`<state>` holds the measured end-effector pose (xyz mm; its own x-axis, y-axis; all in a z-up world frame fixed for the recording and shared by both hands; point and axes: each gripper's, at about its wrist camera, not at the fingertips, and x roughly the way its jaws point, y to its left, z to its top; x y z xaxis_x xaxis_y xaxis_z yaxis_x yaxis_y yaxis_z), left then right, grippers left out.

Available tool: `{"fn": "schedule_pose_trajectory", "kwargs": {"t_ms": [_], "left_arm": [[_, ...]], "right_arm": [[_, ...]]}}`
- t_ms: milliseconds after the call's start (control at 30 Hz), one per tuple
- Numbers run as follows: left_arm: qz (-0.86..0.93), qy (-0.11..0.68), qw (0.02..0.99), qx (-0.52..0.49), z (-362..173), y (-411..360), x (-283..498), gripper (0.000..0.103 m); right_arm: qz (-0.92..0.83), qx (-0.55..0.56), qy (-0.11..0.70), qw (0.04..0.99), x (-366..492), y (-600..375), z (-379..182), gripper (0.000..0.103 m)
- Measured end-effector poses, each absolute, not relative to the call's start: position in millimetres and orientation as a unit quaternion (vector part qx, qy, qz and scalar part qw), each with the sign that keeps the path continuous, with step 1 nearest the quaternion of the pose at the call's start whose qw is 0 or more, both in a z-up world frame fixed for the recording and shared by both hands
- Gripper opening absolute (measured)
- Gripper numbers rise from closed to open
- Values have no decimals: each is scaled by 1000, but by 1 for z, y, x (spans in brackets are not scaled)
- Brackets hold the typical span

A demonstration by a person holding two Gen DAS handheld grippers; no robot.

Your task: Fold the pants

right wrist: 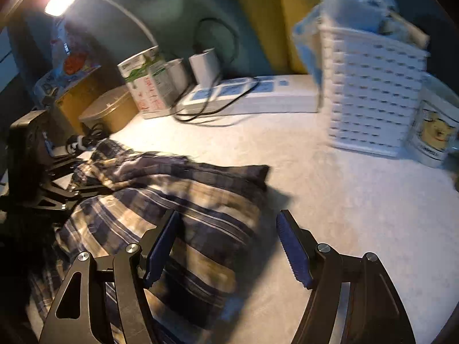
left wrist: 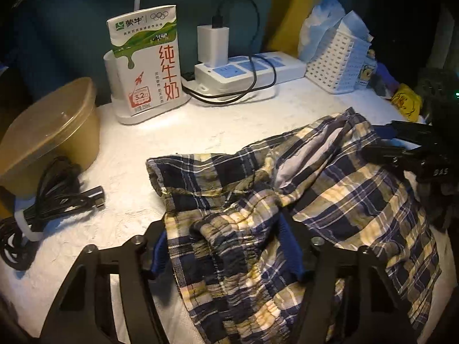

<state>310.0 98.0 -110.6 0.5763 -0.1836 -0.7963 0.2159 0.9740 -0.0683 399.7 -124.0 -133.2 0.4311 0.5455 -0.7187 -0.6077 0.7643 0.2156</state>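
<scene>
**Pants on the white table, one gripper pinching the waistband**

Pants (left wrist: 330, 183) with a blue, tan and cream check lie crumpled on the white table (left wrist: 129, 154). In the left wrist view they fill the lower right part of the frame. The left hand-held gripper (left wrist: 226, 246) sits at the bottom middle. A bunched bit of the stretchy waistband is between its blue pads (left wrist: 289, 246), and the cloth is pinched there.

In the right wrist view the pants (right wrist: 178, 200) lie in the lower left of the frame. The right hand-held gripper (right wrist: 226, 249) is at the bottom, with its jaws wide. It holds nothing. Its left pad is over the edge of the pants and its right pad is over bare table (right wrist: 358, 200). This view is blurry.

At the back of the table stand a milk carton (left wrist: 149, 60), a white power strip (left wrist: 249, 71) with a charger plugged in, and a white basket (left wrist: 335, 60). A tan bowl with a lid (left wrist: 48, 137) is at the left of the left wrist view, with a coiled black cable (left wrist: 54, 195) just below it.
</scene>
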Motion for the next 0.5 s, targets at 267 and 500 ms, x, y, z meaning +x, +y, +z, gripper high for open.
{"fn": "schedule_pose_trajectory", "kwargs": {"t_ms": [267, 500], "left_arm": [[-133, 432, 892, 7, -105, 92, 305, 24], [-122, 389, 913, 24, -75, 84, 281, 22]], "right_arm": [[363, -44, 403, 839, 399, -104, -131, 28], [352, -56, 353, 865, 377, -108, -104, 18]]}}
